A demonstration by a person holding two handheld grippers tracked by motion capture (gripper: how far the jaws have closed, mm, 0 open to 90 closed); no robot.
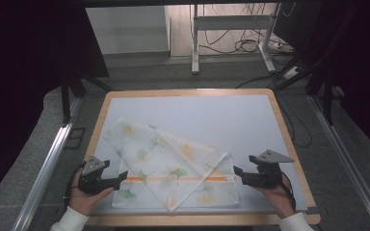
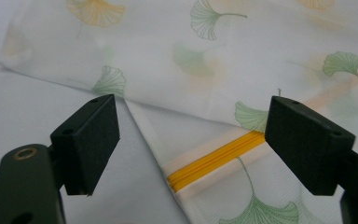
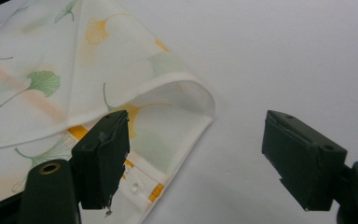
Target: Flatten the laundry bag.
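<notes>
A thin white cloth (image 1: 168, 163) printed with green and yellow ginkgo leaves lies folded on the table mat, an orange stripe (image 1: 178, 178) running along its near part. My left gripper (image 1: 124, 176) sits at the cloth's left edge, jaws open with nothing pinched; in the left gripper view the cloth (image 2: 205, 60) and its yellow stripe (image 2: 214, 158) lie between and beyond the jaws. My right gripper (image 1: 236, 173) rests at the cloth's right corner, open. In the right gripper view the folded cloth corner (image 3: 177, 102) curls up just ahead of the left jaw.
The pale grey mat (image 1: 231, 120) covers a wooden table (image 1: 188, 91); its far half is bare. Metal rails (image 1: 48, 163) flank the table on both sides. A table frame and cables (image 1: 241, 43) stand on the floor beyond.
</notes>
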